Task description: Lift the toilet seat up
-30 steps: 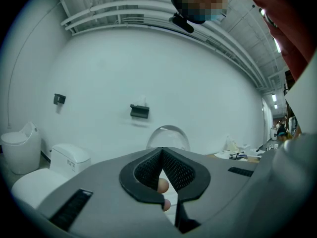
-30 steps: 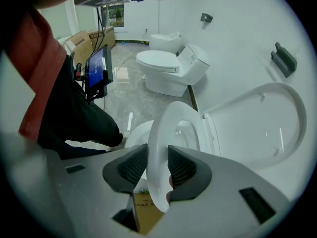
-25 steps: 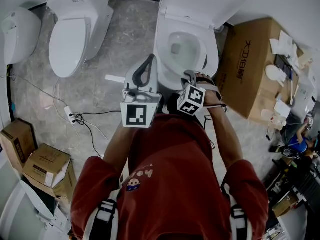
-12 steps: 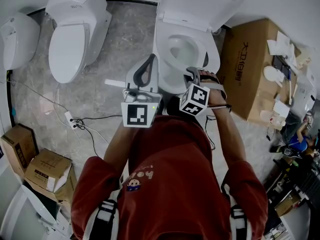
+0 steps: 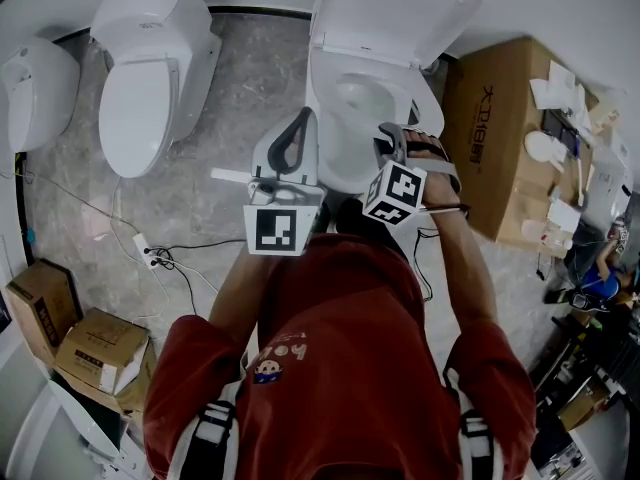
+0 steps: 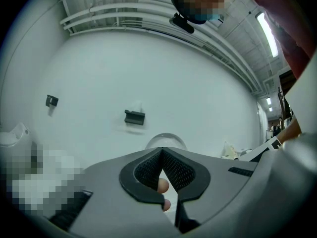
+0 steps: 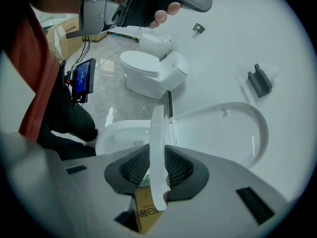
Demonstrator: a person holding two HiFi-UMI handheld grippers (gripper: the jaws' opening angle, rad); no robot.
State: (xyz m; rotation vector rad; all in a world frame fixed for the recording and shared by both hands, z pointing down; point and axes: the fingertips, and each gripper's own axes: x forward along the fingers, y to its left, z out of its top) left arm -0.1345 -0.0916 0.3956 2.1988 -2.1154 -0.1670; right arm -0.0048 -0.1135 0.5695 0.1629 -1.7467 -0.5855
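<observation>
Grey marbled floor (image 5: 230, 78) fills the head view under a white wall. A toilet (image 5: 335, 148) stands at upper centre of the frame. Its lid (image 5: 395, 8) is raised and its bowl (image 5: 365, 98) is uncovered. A second, closed toilet (image 5: 150, 78) sits at upper left, and a large cardboard box (image 5: 500, 128) stands just right of the open one. Smaller cartons (image 5: 95, 343) lie at lower left. The person's red shirt (image 5: 340, 368) takes up the bottom. The left tool (image 5: 298, 123) hangs over the floor just left of the open bowl. The right tool (image 5: 392, 140) is at the bowl's front right rim. From here I cannot tell the seat apart from the rim.

In the left gripper view the tool looks at a bare white wall (image 6: 148, 73) with a dark bracket (image 6: 134, 117) on it. Its jaws meet at their tips with nothing between them. Two fingertips (image 6: 162, 185) show through the gap lower down.

In the right gripper view the toilet seat (image 7: 156, 128) stands on edge at centre frame, raised off the bowl. It runs straight down between the jaws. The jaws have just been closing, and both mesh pads (image 7: 179, 165) now press on the seat. The lid leans back against the wall at right of the frame. The closed toilet shows at upper centre, and the left tool crosses the top edge.
</observation>
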